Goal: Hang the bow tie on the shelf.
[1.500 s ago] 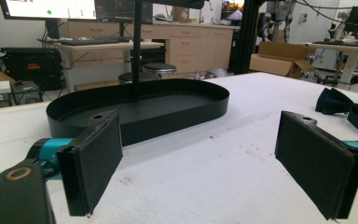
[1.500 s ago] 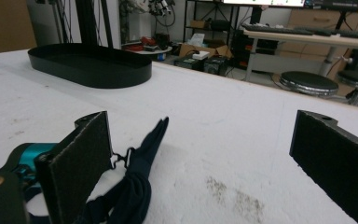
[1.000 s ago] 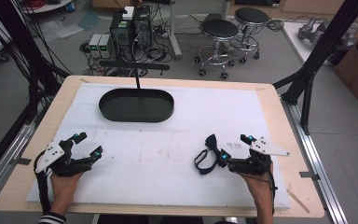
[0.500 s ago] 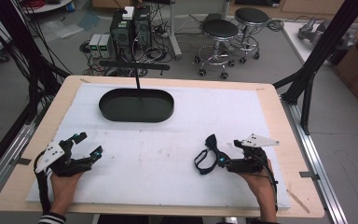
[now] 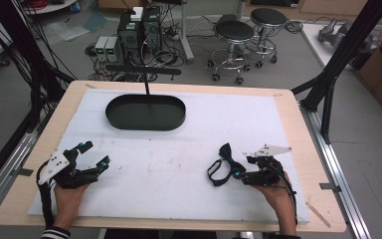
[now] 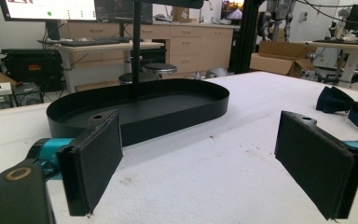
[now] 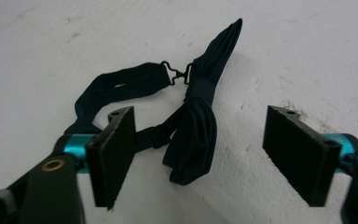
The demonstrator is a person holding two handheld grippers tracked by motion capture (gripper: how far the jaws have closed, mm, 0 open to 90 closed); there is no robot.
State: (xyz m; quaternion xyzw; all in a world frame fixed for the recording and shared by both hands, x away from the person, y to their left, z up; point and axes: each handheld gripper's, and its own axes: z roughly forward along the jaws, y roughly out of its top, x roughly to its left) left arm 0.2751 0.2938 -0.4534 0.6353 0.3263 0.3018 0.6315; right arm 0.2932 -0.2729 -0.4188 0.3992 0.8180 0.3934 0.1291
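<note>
A dark navy bow tie (image 5: 225, 158) with its strap looped lies on the white mat right of centre. In the right gripper view the bow tie (image 7: 197, 121) lies between and just ahead of the two pads, untouched. My right gripper (image 5: 236, 173) is open, low over the mat, right at the tie. A black oval tray (image 5: 145, 112) sits at the back, left of centre, and the left gripper view shows the tray (image 6: 168, 109) empty. My left gripper (image 5: 92, 155) is open at the front left, with nothing between its pads.
A thin black post (image 5: 146, 84) rises behind the tray. The white mat (image 5: 179, 149) covers most of the wooden table (image 5: 288, 99). Stools and computer boxes stand on the floor beyond the far edge.
My right gripper has dropped lower and edged towards the bow tie. The left gripper has stayed put.
</note>
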